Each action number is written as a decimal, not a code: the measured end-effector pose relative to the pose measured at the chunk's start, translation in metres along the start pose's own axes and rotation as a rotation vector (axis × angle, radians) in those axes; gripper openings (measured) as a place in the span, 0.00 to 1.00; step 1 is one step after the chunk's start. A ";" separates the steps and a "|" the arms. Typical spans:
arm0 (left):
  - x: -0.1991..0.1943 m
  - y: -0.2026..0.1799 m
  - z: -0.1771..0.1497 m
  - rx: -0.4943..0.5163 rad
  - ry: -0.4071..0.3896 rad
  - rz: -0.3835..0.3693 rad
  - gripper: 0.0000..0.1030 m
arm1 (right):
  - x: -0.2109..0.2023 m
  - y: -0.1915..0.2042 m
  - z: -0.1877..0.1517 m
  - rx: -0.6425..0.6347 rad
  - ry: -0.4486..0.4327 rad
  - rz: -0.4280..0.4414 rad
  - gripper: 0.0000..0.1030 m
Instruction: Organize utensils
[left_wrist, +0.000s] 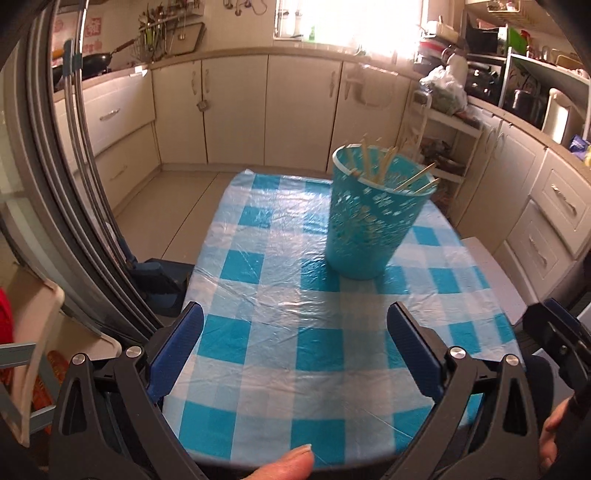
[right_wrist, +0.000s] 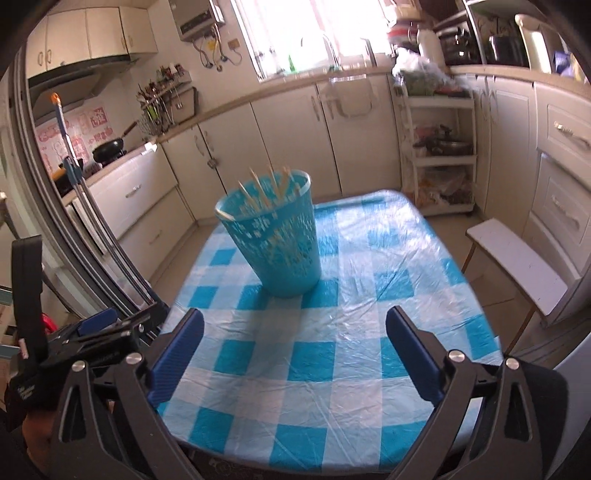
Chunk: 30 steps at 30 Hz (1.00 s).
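1 basket (left_wrist: 373, 229); 2 grippers, empty

Glossy, crinkled plastic cloth (right_wrist: 332, 369) over the desk, perforated plastic holder (right_wrist: 275, 236) of pale wooden chopsticks (left_wrist: 384, 162).

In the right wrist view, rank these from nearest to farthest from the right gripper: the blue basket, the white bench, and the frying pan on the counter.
From the right gripper:
1. Blue basket, ahead, slightly left, on the table.
2. White bench, to the right, beside the table.
3. Frying pan, far left on the counter.
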<state>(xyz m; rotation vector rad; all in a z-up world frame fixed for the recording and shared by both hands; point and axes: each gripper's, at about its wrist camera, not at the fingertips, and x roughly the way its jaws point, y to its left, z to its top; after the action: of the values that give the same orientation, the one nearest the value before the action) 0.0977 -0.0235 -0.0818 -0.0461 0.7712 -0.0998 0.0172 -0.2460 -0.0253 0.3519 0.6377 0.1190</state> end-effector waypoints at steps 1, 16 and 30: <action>-0.010 -0.002 0.001 0.003 -0.005 -0.007 0.93 | -0.009 0.003 0.003 -0.006 -0.013 0.000 0.93; -0.170 -0.004 -0.020 0.005 -0.134 0.026 0.93 | -0.131 0.043 0.001 -0.029 -0.101 0.022 0.93; -0.239 -0.007 -0.039 0.024 -0.229 0.057 0.93 | -0.180 0.068 -0.034 -0.063 -0.143 0.033 0.93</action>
<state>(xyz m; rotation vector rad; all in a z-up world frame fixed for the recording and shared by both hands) -0.1009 -0.0046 0.0565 -0.0122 0.5417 -0.0488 -0.1475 -0.2113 0.0748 0.3072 0.4862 0.1441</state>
